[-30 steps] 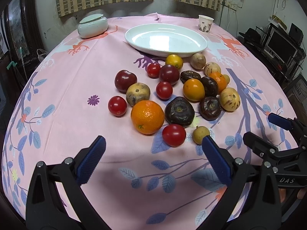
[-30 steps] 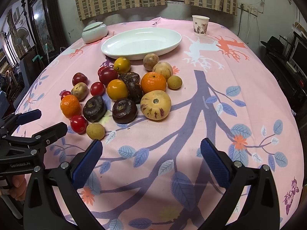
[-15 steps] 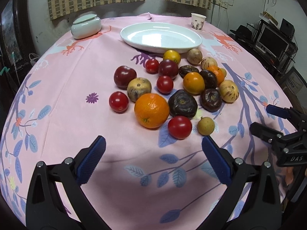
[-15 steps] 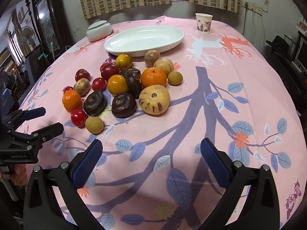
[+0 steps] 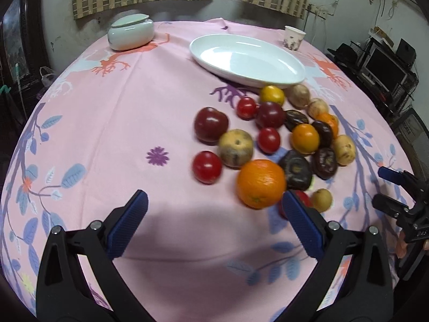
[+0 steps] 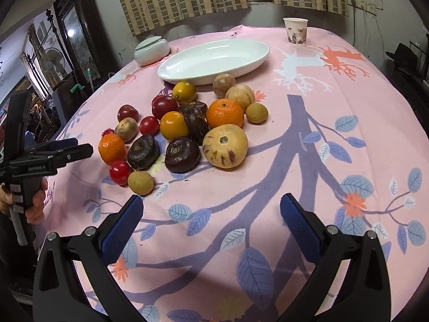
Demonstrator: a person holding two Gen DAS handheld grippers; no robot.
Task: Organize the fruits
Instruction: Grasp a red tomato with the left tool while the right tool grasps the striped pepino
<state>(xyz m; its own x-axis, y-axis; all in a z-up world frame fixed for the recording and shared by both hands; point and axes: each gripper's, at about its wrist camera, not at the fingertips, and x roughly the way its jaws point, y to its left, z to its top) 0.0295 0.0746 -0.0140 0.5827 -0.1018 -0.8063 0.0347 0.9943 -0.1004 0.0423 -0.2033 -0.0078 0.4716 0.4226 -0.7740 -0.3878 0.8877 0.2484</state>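
Observation:
Several fruits lie in a cluster on the pink tablecloth: an orange nearest my left gripper, red tomatoes, dark purple fruits and a pale striped melon. Behind them sits an empty white oval plate, also in the right wrist view. My left gripper is open, low over the cloth, the orange just beyond its right finger. My right gripper is open too, empty, short of the small tan fruit.
A white lidded bowl stands at the back left and a paper cup at the back right. A hand holds the left gripper's handle at the table's left edge. Furniture and electronics crowd the room's right side.
The left gripper has swung left and closer, so the fruit cluster now sits to its right. The right gripper has edged forward toward the fruits. Both stay open.

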